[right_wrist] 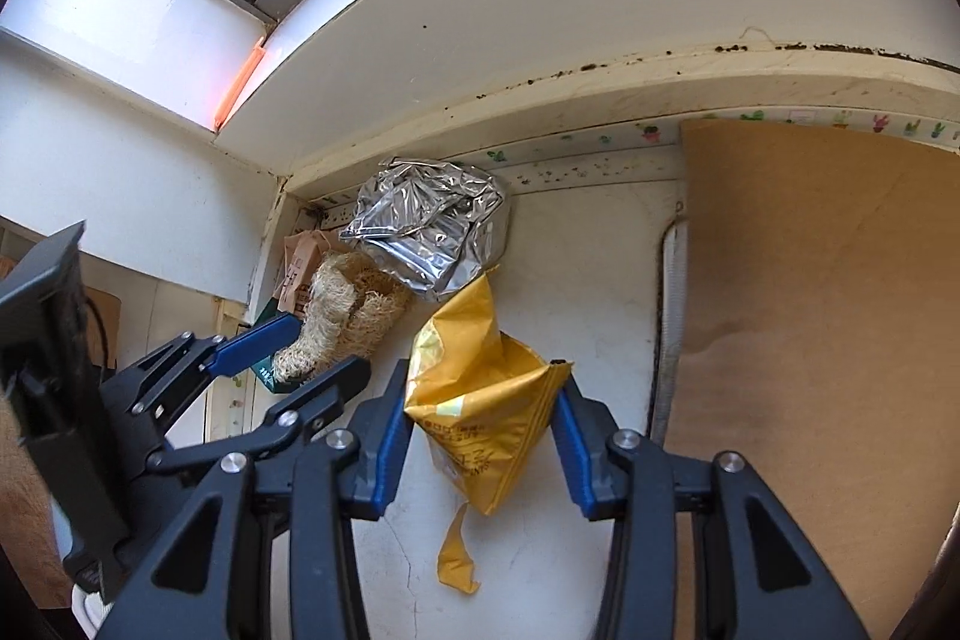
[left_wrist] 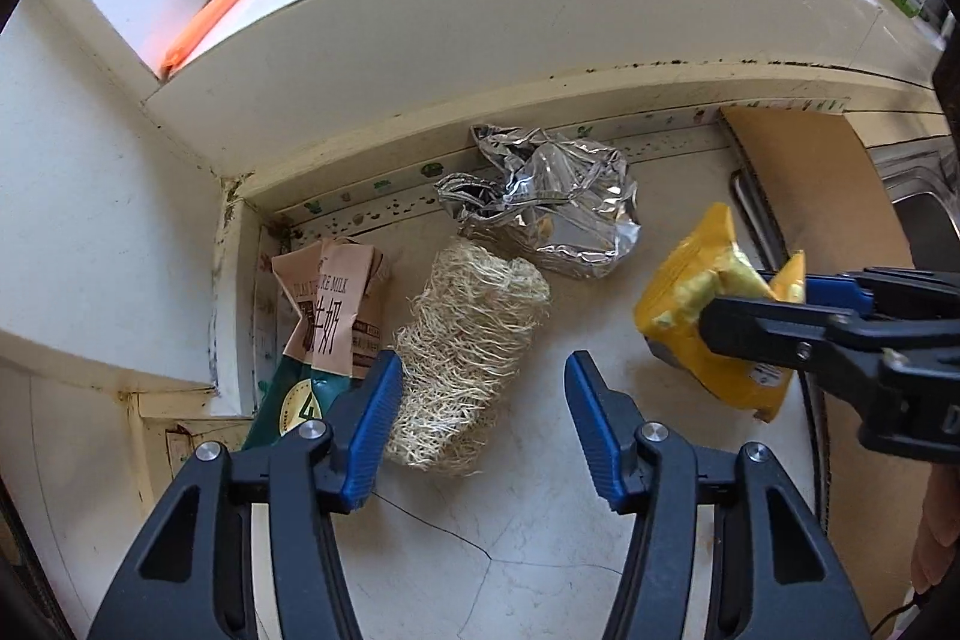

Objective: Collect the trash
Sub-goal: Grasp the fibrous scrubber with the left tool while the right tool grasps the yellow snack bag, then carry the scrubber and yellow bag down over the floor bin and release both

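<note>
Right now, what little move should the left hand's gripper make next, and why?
Probably lower the left gripper a bit further onto the loofah and close. Its jaws stand open with the loofah's edge just inside them, while the right gripper already pinches the yellow bag.

left gripper (left_wrist: 483,421): points down, blue fingers apart, nothing squeezed | right gripper (right_wrist: 480,418): points down, fingers squeezing yellow bag (right_wrist: 480,400)

A loofah sponge (left_wrist: 465,358) lies at table (left_wrist: 540,550) centre; a brown board (left_wrist: 822,196) at three o'clock; an orange strip (left_wrist: 210,19) at ten.
</note>
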`<act>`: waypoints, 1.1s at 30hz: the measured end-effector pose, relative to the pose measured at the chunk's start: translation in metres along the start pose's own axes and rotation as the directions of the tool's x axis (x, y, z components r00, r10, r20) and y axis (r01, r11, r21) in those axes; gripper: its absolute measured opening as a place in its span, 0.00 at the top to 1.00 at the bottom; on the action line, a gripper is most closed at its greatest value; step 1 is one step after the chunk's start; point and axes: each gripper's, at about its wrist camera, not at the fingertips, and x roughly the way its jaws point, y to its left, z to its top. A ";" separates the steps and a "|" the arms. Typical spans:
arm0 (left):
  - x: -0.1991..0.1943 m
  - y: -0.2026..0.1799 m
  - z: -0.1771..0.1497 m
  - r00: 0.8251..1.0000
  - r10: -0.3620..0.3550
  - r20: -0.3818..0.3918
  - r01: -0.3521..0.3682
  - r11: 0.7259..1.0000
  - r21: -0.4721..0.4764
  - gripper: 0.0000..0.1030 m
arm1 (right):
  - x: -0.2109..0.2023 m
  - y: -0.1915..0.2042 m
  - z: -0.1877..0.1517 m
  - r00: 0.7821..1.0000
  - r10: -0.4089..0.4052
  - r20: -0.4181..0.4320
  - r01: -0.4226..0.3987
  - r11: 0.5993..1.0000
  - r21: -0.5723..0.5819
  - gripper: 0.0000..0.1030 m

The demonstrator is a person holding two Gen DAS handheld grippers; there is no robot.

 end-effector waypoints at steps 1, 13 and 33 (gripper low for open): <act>0.003 0.001 0.001 1.000 0.009 -0.003 -0.009 1.000 0.000 0.47 | -0.001 0.000 -0.001 1.000 0.000 0.004 0.000 1.000 -0.005 0.58; 0.007 -0.005 0.005 0.996 0.083 0.023 -0.082 0.996 -0.029 0.69 | -0.008 0.011 -0.014 1.000 -0.003 0.022 0.004 0.999 -0.032 0.61; -0.179 -0.033 -0.145 0.965 -0.120 0.232 0.145 0.985 -0.097 0.72 | -0.103 0.062 -0.134 0.991 0.037 0.128 -0.029 0.998 -0.062 0.73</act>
